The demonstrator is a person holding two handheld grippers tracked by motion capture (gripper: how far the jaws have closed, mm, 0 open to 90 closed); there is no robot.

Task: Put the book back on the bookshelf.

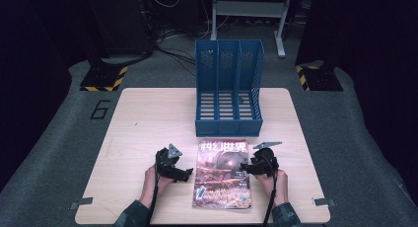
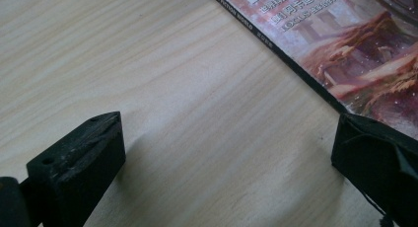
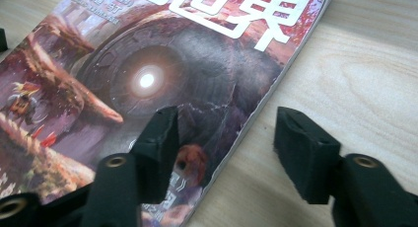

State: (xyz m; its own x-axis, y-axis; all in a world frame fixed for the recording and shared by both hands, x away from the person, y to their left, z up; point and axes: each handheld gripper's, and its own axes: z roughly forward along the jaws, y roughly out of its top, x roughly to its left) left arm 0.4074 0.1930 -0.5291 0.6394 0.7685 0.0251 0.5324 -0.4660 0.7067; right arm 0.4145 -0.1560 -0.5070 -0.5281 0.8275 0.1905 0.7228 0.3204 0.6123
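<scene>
2 grippers, left (image 1: 189,173) and right (image 1: 245,169), fingers wide and holding nothing, are flanking the glossy illustrated magazine (image 1: 223,173) lying flat at lower centre, bracketing its edges for lifting.

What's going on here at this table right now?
A person holds a gripper in each hand on either side of a magazine that lies flat on the wooden table. The right gripper is open, its jaws straddling the magazine's right edge without pinching it. The left gripper is open too, over bare table just beside the magazine's left edge. A blue three-slot file rack stands empty behind the magazine.
</scene>
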